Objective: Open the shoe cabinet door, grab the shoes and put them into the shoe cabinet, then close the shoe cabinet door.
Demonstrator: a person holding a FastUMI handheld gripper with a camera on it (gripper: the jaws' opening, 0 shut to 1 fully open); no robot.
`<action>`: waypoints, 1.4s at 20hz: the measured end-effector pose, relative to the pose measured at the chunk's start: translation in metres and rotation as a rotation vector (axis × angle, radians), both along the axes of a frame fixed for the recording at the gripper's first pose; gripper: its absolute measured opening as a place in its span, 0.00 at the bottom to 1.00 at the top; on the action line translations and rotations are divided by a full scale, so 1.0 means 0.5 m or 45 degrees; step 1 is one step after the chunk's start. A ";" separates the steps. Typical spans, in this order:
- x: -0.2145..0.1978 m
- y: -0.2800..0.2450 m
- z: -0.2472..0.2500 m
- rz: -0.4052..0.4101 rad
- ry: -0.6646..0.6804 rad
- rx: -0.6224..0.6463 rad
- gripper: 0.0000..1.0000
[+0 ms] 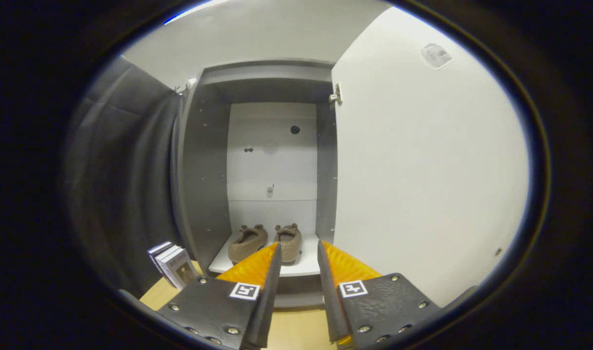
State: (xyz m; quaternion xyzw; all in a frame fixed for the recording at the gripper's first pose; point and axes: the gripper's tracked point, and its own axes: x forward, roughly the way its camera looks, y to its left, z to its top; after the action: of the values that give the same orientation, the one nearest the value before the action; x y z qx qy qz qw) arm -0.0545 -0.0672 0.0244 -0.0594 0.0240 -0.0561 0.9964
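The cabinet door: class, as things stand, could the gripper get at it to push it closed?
Probably yes. The cabinet door stands wide open just beside the open, empty gripper, with nothing between them. Both shoes sit inside on the shelf, seemingly clear of the door's swing.

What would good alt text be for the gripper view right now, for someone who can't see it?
A pair of brown shoes sits side by side on the white bottom shelf of an open shoe cabinet, whose white door is swung wide on the right. The gripper is open and empty, just short of the shelf. A few boxes stand on the floor left of the cabinet.
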 end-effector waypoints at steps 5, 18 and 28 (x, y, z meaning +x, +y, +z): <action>-0.122 -0.027 0.038 0.019 -0.067 0.003 0.73; -0.324 -0.202 0.100 -0.105 -0.174 0.014 0.78; -0.336 -0.366 0.092 -0.307 -0.185 0.015 0.79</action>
State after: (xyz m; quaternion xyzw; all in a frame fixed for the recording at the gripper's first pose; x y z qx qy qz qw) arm -0.2223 -0.2503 0.0705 -0.0460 -0.0411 -0.1796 0.9818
